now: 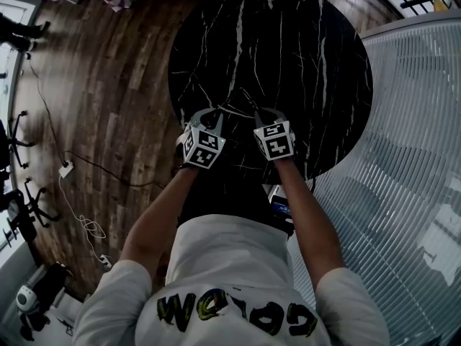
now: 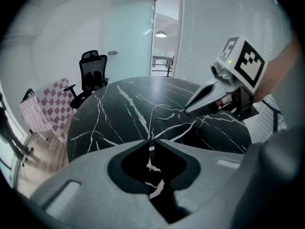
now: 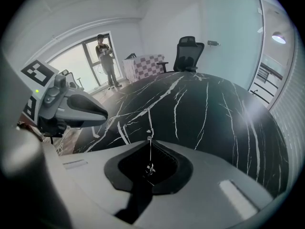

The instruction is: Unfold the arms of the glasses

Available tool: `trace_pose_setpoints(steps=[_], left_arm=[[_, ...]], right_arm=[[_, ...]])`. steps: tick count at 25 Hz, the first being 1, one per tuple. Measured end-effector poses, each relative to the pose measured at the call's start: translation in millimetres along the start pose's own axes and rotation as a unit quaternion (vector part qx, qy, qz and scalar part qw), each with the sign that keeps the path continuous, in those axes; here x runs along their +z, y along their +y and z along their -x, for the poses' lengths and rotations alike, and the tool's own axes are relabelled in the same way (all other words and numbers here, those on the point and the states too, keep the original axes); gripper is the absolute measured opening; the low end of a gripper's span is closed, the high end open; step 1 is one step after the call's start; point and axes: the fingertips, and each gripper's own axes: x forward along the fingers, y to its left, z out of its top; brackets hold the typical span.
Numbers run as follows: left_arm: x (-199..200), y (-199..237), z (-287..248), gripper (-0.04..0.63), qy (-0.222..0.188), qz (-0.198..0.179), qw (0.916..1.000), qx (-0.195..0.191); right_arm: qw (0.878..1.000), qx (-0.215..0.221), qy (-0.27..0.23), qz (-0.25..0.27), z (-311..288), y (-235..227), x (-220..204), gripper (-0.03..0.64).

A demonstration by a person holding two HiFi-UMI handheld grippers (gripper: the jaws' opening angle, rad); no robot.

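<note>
Thin wire-framed glasses hang low over the front part of a round black marble table, held between my two grippers. Their frame is hard to make out against the white veins. My left gripper is shut, with fine wires of the glasses rising from its tips toward the right gripper. My right gripper is shut on a thin wire arm that runs down between its jaws. The left gripper shows at the left of the right gripper view.
A black office chair and a checkered cloth-covered seat stand beyond the table. A person stands by the far window. Cables lie on the wooden floor at left. A ribbed white partition curves along the right.
</note>
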Motion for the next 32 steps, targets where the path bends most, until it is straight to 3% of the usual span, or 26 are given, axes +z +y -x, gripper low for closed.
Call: trace_pose_setpoints(steps=[3,6,10,14,18,23,27,32], left_arm=[[22.6,-7.5,3.3,0.037,-0.017,-0.074,0.9970,-0.013],[36.0,-20.6,0.5,0.041,-0.013,-0.177,0.9836,-0.033],[31.4,-35.9,-13.3,0.054,0.025,-0.318,0.9455,-0.067],[22.1,-40.7,-26.2,0.058,0.056,-0.404,0.9088,-0.090],[19.3,-42.5,-33.7,0.057,0.074,-0.452,0.8831,-0.100],[12.6,-50.9,-39.6,0.058,0.095,-0.490,0.8575,-0.124],[11.2,-50.6,-45.4,0.057,0.102,-0.504,0.8486,-0.125],[9.8,-51.7,-47.3,0.044,0.105,-0.506,0.8472,-0.125]], right_arm=[[1.000,0.000,-0.003,-0.002,0.3,0.5,2.5,0.008],[1.000,0.000,-0.002,-0.003,0.4,1.1,2.2,0.008],[1.000,0.001,-0.003,-0.005,-1.0,1.0,2.1,0.008],[1.000,0.001,-0.006,-0.003,-1.6,0.2,3.2,0.008],[1.000,0.001,0.000,-0.002,-1.6,0.0,1.6,0.008],[1.000,0.003,-0.001,0.001,-3.1,0.5,3.2,0.008],[1.000,0.003,-0.002,0.002,-3.3,0.4,3.5,0.008],[1.000,0.004,-0.007,-0.002,-4.3,0.0,4.6,0.008]])
